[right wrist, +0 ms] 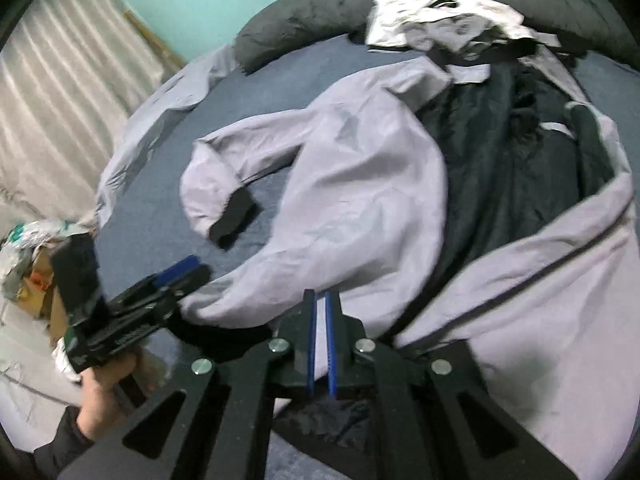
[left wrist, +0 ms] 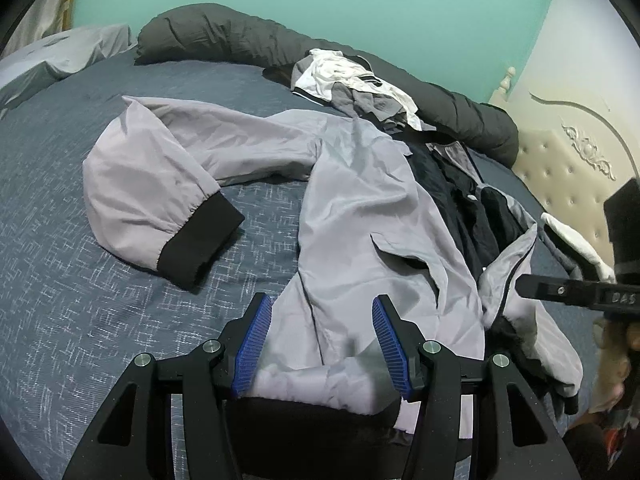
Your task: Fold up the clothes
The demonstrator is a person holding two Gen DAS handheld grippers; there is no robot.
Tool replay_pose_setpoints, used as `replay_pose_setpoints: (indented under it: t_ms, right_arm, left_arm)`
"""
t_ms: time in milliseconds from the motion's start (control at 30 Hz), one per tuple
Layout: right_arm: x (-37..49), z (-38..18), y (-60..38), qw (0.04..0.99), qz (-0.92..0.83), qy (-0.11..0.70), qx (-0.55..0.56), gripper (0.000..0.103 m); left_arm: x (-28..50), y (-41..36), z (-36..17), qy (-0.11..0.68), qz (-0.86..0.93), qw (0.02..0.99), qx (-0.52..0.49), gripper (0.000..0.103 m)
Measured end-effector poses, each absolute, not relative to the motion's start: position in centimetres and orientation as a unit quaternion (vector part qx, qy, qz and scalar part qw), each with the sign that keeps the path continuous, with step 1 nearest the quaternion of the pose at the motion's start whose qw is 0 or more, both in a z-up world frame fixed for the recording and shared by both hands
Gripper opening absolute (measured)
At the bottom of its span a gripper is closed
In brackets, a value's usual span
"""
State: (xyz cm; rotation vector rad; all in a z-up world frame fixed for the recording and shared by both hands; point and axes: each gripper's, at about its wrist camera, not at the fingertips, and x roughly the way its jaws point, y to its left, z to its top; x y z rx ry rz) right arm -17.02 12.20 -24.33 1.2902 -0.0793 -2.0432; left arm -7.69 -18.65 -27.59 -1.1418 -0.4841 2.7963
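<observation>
Black hem ribbing (left wrist: pixel 304 420) of the grey jacket (left wrist: pixel 360 208) is straddled by the left tongs (left wrist: pixel 322 344), held half open with no pressure on the cloth. The right tongs (right wrist: pixel 322 344) are shut, empty as far as can be seen. The jacket is spread open on the bed (left wrist: pixel 60 280), dark lining (right wrist: pixel 500 168) exposed, the left sleeve (left wrist: pixel 160 184) bent back. Slippery fabric could slide from a shallow pinch, spoiling the fold.

Bed (left wrist: pixel 60 280) carries jacket (left wrist: pixel 360 200), bolster (left wrist: pixel 224 36), perhaps shirts (left wrist: pixel 348 76).
</observation>
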Motion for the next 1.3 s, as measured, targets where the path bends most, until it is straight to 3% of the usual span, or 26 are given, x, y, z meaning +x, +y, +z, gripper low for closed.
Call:
replay_pose_setpoints:
  t_ms: [200, 267, 333, 367, 667, 1100, 1200, 1267, 1300]
  right_arm:
    - [-18.6, -23.9, 18.2, 0.272, -0.831, -0.048, 0.483, 0.007]
    - [-19.0, -23.8, 20.5, 0.244, -0.838, -0.052, 0.485, 0.018]
    - [-19.2, -23.8, 22.5, 0.223, -0.845, -0.062, 0.482, 0.040]
    - [-19.1, -23.8, 23.4, 0.216, -0.848, -0.071, 0.479, 0.042]
    - [-17.5, -25.7, 29.0, 0.179, -0.856, -0.139, 0.464, 0.047]
    - [-17.2, -26.0, 32.5, 0.177, -0.859, -0.131, 0.463, 0.048]
    - [-17.6, -25.9, 32.8, 0.179, -0.858, -0.133, 0.462, 0.049]
    - [-17.7, -25.9, 33.0, 0.179, -0.858, -0.137, 0.462, 0.049]
    - [-17.7, -25.8, 33.0, 0.178, -0.858, -0.139, 0.461, 0.049]
  left_arm:
    - [-8.1, -18.5, -27.4, -0.165, 0.910, 0.058, -0.375, 0.057]
    - [-8.3, -17.4, -27.1, -0.157, 0.910, 0.075, -0.376, 0.057]
    - [-8.6, -15.9, -26.9, -0.147, 0.910, 0.091, -0.377, 0.057]
    - [-8.8, -15.2, -26.8, -0.142, 0.909, 0.101, -0.378, 0.057]
    - [-10.8, -5.9, -26.4, -0.076, 0.898, 0.178, -0.394, 0.060]
    - [-15.3, 2.3, -29.9, 0.024, 0.871, 0.217, -0.440, 0.061]
    - [-15.7, 2.0, -30.6, 0.018, 0.865, 0.222, -0.450, 0.049]
    - [-15.8, 1.5, -30.9, 0.005, 0.862, 0.225, -0.455, 0.025]
    - [-15.8, 1.2, -30.8, -0.003, 0.860, 0.229, -0.456, 0.020]
